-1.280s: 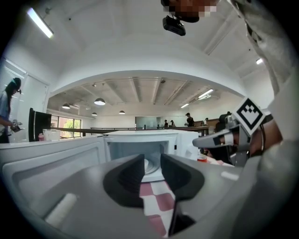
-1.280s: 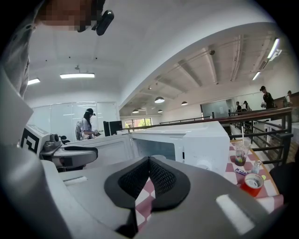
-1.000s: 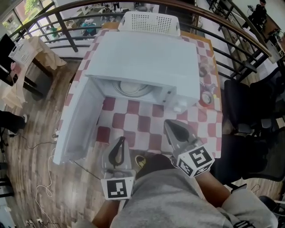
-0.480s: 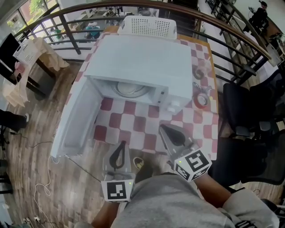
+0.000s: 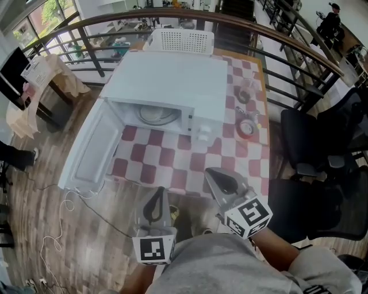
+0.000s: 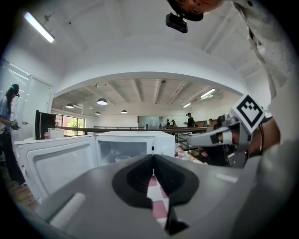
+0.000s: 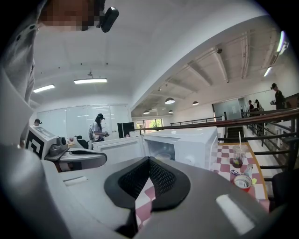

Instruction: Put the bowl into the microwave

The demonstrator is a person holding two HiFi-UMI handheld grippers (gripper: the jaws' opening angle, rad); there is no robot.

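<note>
A white microwave (image 5: 172, 77) stands on the red-and-white checked table (image 5: 190, 163), its door (image 5: 86, 152) swung open to the left. A pale bowl (image 5: 154, 116) sits inside the cavity; it also shows as the bowl (image 6: 122, 158) in the left gripper view and the bowl (image 7: 163, 156) in the right gripper view. My left gripper (image 5: 158, 192) and right gripper (image 5: 210, 173) hang near the table's front edge, well short of the microwave. Both are shut with nothing between the jaws, as seen at the left gripper (image 6: 153, 157) and right gripper (image 7: 149, 159).
A white perforated basket (image 5: 179, 40) stands behind the microwave. A plastic cup with a straw (image 5: 244, 92) and a red cup (image 5: 247, 127) sit on the table's right side. Black chairs (image 5: 313, 138) stand at the right, cables (image 5: 63, 229) lie on the wooden floor, and a curved railing (image 5: 115, 17) runs behind.
The view has drawn back from the table: the microwave now looks smaller and farther away. Both grippers have stayed shut and now hang nearer the table's front edge.
</note>
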